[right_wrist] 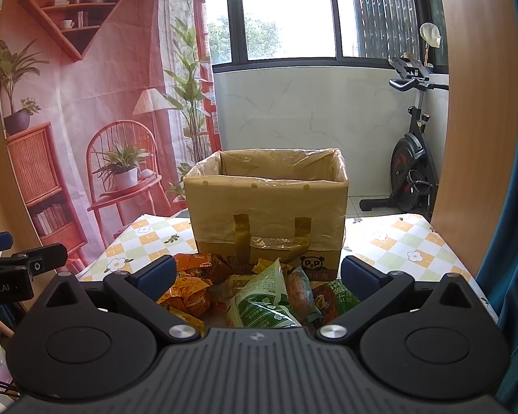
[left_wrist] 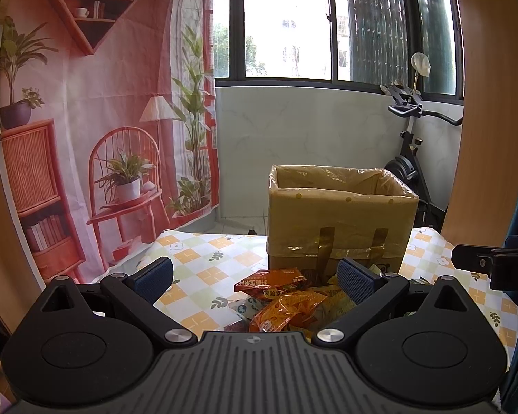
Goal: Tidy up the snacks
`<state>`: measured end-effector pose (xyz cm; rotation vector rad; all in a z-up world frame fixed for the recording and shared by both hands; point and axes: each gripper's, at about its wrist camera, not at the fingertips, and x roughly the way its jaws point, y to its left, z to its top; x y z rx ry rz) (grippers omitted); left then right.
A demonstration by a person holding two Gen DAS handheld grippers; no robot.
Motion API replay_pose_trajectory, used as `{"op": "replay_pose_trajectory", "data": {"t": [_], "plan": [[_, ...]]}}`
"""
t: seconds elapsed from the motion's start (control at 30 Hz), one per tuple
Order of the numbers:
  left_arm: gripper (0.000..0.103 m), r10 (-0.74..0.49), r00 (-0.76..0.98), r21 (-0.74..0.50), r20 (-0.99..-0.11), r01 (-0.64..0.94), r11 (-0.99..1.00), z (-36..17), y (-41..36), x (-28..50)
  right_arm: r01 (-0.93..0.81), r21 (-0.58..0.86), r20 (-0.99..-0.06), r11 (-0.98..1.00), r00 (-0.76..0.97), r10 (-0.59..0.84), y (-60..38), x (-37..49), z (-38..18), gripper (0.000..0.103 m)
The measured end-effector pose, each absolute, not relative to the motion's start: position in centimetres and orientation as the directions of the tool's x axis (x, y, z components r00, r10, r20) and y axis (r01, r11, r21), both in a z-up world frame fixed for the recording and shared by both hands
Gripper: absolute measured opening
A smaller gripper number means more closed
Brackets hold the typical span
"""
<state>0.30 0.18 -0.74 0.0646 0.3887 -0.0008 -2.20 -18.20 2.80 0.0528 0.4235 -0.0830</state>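
Hovering over the snack pile (left_wrist: 283, 303), the left gripper (left_wrist: 255, 276) is spreading its jaws wide, holding nothing. Crinkly orange packets (left_wrist: 286, 314) are looking light, soft and slippery; pinching a sealed edge seems safest. At twelve o'clock the lined box (left_wrist: 342, 220) is standing open on the checked counter (left_wrist: 197, 258).

Switching right: the right gripper (right_wrist: 257, 276) is also gaping empty above the green packet (right_wrist: 262, 303), window glaring behind.
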Motion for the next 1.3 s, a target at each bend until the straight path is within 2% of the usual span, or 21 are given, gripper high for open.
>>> {"op": "replay_pose_trajectory", "data": {"t": [0.4,0.8,1.07,1.3], "plan": [[0.102,0.009,0.914,0.047,-0.405,0.011,0.999,-0.8,0.4,0.7,0.084,0.049,-0.419,0.995,0.906,-0.056,-18.3,-2.2,2.1,0.103],[0.102,0.029,0.879,0.059,-0.476,0.0,0.998,-2.2,2.5,3.9,0.078,0.115,-0.37,0.99,0.928,-0.03,-20.5,-0.8,1.5,0.103],[0.102,0.019,0.846,0.058,-0.533,0.015,0.998,-4.6,3.4,6.5,0.092,0.109,-0.411,0.99,0.911,-0.04,-21.3,1.2,-0.6,0.103],[0.101,-0.051,0.848,-0.028,-0.528,0.043,0.999,-6.2,3.8,6.8,0.054,0.066,-0.46,0.996,0.888,-0.018,-20.1,2.6,-2.7,0.103]]}}
